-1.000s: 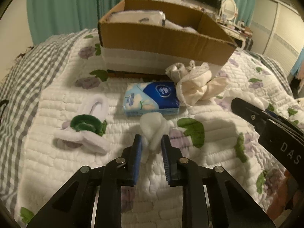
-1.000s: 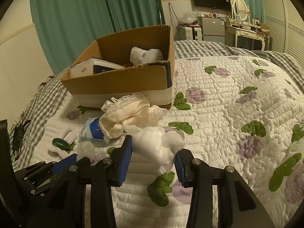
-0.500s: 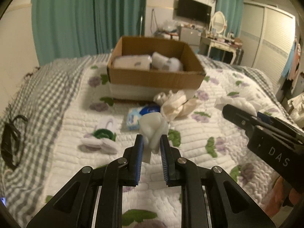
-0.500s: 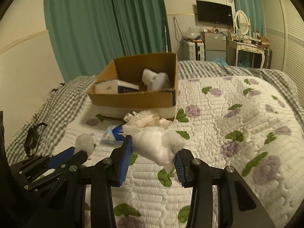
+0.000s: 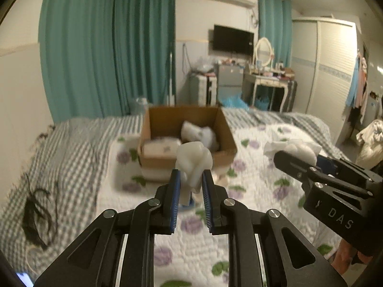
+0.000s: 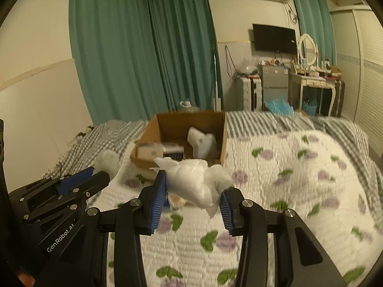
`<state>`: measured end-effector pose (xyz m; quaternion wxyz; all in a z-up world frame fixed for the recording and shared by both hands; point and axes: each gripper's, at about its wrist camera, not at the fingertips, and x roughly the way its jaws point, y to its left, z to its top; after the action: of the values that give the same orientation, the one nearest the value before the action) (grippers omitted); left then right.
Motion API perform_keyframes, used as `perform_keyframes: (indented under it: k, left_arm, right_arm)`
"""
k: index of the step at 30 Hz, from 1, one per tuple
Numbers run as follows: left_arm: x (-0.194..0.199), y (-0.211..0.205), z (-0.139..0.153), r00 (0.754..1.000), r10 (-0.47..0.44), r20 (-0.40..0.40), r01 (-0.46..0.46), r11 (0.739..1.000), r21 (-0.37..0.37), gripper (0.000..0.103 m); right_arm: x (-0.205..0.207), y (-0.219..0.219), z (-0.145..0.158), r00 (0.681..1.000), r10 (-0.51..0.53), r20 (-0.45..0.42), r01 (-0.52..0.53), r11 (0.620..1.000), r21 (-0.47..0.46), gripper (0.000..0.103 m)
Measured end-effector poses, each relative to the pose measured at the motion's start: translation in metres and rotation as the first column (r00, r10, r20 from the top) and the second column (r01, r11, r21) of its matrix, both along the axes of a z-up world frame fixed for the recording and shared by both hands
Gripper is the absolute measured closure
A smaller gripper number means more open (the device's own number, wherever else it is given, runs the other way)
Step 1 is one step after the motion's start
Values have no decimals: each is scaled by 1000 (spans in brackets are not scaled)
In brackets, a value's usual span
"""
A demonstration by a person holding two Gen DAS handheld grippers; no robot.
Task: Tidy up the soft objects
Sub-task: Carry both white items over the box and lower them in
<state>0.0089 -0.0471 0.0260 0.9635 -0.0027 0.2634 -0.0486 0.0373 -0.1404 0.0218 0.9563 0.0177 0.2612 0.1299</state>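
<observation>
Left gripper (image 5: pixel 190 186): clamped on a white sock (image 5: pixel 193 161), held in the air above the quilt (image 5: pixel 253 191). The blue pads grip only its lower part; the upper bulk stands free above the fingertips.

Right gripper (image 6: pixel 192 196): clamped on a white wad (image 6: pixel 195 181), crumpled cloth or plastic, which cannot be told. The wad spans the wide gap between the pads, with a loose tail hanging below the right pad.

Box (image 5: pixel 186 134): cardboard, open-topped, on the bed ahead of both grippers and well apart from them. Already holds a flat white pack (image 5: pixel 160 147) at the left and a white bundle (image 5: pixel 198 134) toward the right.

Loose items: pale cloth lies on the quilt just in front of the box, mostly hidden behind the left gripper.

Risks, as judged:
- Sock slips. The grip is low and narrow, so a quick swing could work it out before the box is reached.
- Wad sheds. It is light and springy; the hanging tail may catch the box wall and drag the wad out short of the opening.
- Grippers collide. Both aim at one small opening, side by side, and could knock together or foul each other's load.
- Release too soon. Letting go over the near wall drops the item onto the quilt.
- Overfilling. The pack and bundle leave limited floor, so new items may ride up and roll over the edge.
</observation>
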Motion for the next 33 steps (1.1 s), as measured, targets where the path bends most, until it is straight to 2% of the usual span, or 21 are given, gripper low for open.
perform_keyframes:
  k: [4,10,14,18,20,24,28,33]
  left_arm:
    - [19,4,25,999,12,48,-12,1000,13,85]
    - [69,7,59,994,14,111,-18,999,30,85]
    - [111,8,66,992,7,124,-9,1000,20,85]
    - [154,5,56,994,-19,110,11,998,70,85]
    - [178,5,42,996,-25,84,18,996,87,85]
    - [211,11,10,1000,-7,25,4,995,97,85]
    - [241,21,-27,999,4,-37,-1,996,94,85]
    - [253,23,-59,995,15,-97,-4,993,119,80]
  right_arm:
    - [19,4,34,998,33,49,-32,999,-15,62]
    - [70,17,80,993,62,101,-58,997,-42,62]
    - [115,26,88,993,57,101,-52,997,-51,62]
    - [166,32,75,997,70,45,-70,998,-2,62]
    - [192,33,62,997,70,14,-70,998,5,62]
    - [239,36,24,996,71,-55,-71,997,2,62]
    - [276,38,-27,988,74,-135,-76,997,-9,62]
    - [304,35,-75,978,66,-199,-69,998,-6,62]
